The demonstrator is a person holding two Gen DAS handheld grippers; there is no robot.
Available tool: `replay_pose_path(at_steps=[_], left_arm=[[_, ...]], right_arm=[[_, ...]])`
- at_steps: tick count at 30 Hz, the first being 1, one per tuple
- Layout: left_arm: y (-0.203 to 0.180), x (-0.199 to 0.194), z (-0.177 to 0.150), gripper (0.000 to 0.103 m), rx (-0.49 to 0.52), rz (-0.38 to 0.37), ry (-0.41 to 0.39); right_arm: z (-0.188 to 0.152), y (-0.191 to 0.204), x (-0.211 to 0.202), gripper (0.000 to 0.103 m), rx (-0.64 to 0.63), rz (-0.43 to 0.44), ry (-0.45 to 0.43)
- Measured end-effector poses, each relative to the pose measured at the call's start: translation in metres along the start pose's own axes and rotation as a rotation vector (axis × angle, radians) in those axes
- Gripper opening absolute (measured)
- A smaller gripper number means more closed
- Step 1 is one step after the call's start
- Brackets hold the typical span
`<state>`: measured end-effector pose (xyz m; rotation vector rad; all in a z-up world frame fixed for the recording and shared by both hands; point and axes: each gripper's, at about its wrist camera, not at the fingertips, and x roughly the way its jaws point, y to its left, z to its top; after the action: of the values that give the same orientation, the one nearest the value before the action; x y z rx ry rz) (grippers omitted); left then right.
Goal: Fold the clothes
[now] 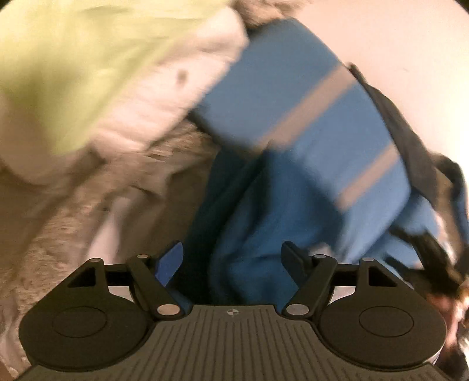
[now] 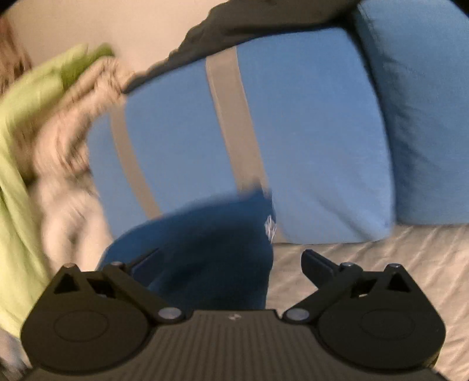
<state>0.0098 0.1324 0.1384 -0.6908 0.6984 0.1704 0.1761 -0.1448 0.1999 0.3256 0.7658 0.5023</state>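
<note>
Both tools, left [image 1: 231,258] and right [image 2: 231,263], released; blue garment's [image 2: 205,240] white print [image 2: 270,227] unreadable

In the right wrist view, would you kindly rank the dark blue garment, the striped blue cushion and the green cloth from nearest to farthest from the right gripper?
1. Dark blue garment, directly ahead of the right gripper, left of centre.
2. Striped blue cushion, behind the garment.
3. Green cloth, far left.

Blue grey-striped cushion [image 2: 263,132], plain blue cushion [image 2: 425,117], pale wall [image 2: 102,23], quilted bedcover [image 2: 381,263]
</note>
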Motion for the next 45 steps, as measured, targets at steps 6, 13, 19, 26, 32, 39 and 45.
replay_pose_path(at_steps=[6, 13, 19, 26, 32, 39, 45], left_arm=[[0.011, -0.008, -0.03, 0.073, 0.073, 0.023, 0.009], [0.008, -0.032, -0.046, 0.074, 0.163, 0.021, -0.011], [-0.006, -0.055, -0.054, 0.074, 0.241, 0.022, -0.045], [-0.032, -0.083, -0.048, 0.074, 0.357, 0.028, -0.085], [-0.052, -0.123, -0.027, 0.074, 0.425, 0.016, -0.143], [-0.068, -0.171, 0.001, 0.074, 0.436, 0.014, -0.235], [-0.086, -0.196, 0.005, 0.074, 0.473, -0.002, -0.285]], right_arm=[[-0.052, -0.011, -0.014, 0.103, -0.227, -0.058, -0.001], [-0.069, -0.035, -0.032, 0.103, -0.24, -0.061, 0.032], [-0.084, -0.033, -0.088, 0.103, -0.388, -0.118, -0.002], [-0.088, -0.042, -0.141, 0.103, -0.478, -0.171, -0.1], [-0.064, -0.053, -0.19, 0.103, -0.453, -0.16, -0.189], [-0.022, -0.079, -0.254, 0.103, -0.343, -0.146, -0.29], [0.0, -0.106, -0.304, 0.103, -0.301, -0.176, -0.352]])
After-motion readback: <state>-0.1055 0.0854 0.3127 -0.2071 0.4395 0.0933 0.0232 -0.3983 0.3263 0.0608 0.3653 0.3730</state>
